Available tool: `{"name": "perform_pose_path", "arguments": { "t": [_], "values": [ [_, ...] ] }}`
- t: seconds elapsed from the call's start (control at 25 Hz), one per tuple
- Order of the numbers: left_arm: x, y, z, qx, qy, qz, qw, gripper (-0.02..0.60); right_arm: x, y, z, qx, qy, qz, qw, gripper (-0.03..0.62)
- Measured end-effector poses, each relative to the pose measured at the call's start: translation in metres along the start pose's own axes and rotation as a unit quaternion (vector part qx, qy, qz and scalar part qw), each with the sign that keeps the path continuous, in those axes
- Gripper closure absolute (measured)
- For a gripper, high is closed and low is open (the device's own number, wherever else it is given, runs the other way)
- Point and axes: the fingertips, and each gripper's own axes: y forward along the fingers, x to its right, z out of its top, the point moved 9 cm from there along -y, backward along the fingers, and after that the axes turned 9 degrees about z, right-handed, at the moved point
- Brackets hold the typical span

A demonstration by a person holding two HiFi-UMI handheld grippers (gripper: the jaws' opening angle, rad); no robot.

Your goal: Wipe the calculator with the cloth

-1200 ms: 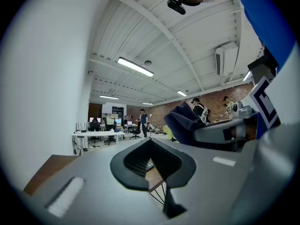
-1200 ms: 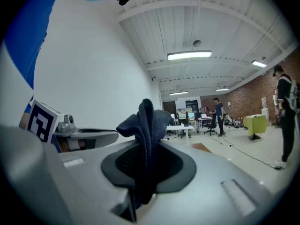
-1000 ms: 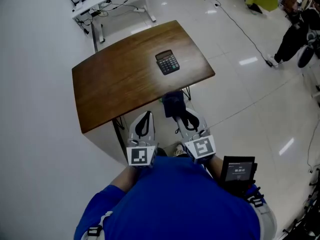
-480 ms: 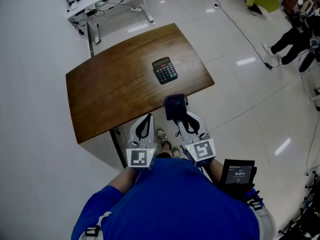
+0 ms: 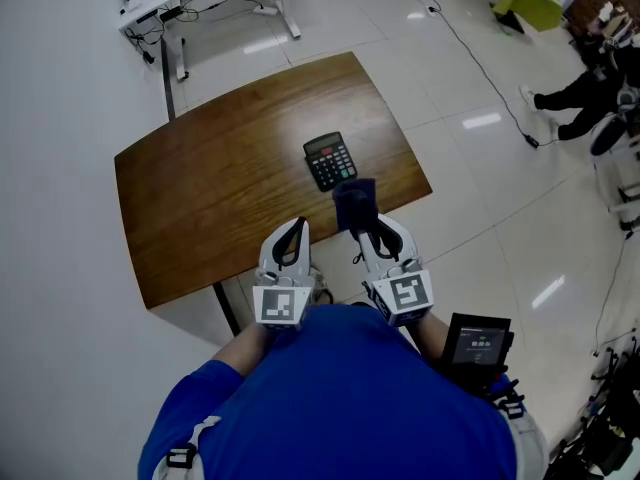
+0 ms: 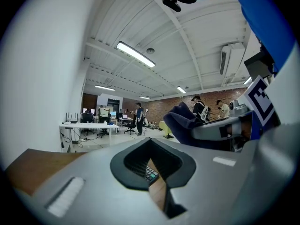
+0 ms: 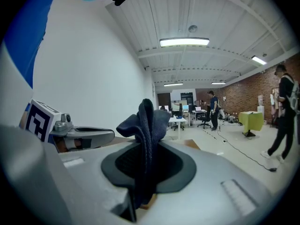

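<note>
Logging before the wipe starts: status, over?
Left tongs shut, empty. Right tongs shut on cloth, by calculator's near edge; contact unclear. Calculator flat on table. Nothing in the way.

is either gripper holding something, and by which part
The right gripper holds the dark blue cloth, pinched at a bunched fold, the rest sticking up past the jaws. The left gripper is shut on nothing.
</note>
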Motion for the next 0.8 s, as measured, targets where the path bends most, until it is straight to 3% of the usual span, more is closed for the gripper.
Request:
{"name": "perform_pose_path", "arguments": {
  "t": [0.4,0.6,0.8],
  "values": [
    [-0.024,0.049,-0.016,-0.02,-0.01,-0.012,0.9997,0.575,0.03,0.053,-0.01,-0.018,0.007,-0.01,1.0,0.526],
    [-0.027,0.074,-0.019,-0.026,0.014,0.003,0.9996,0.575,0.054,0.073,-0.017,-0.027,0.004,-0.001,1.0,0.526],
    [-0.023,0.096,-0.031,-0.043,0.01,0.035,0.9984,0.575,0.083,0.094,-0.014,-0.048,-0.005,0.013,0.999,0.526]
  ]
}}
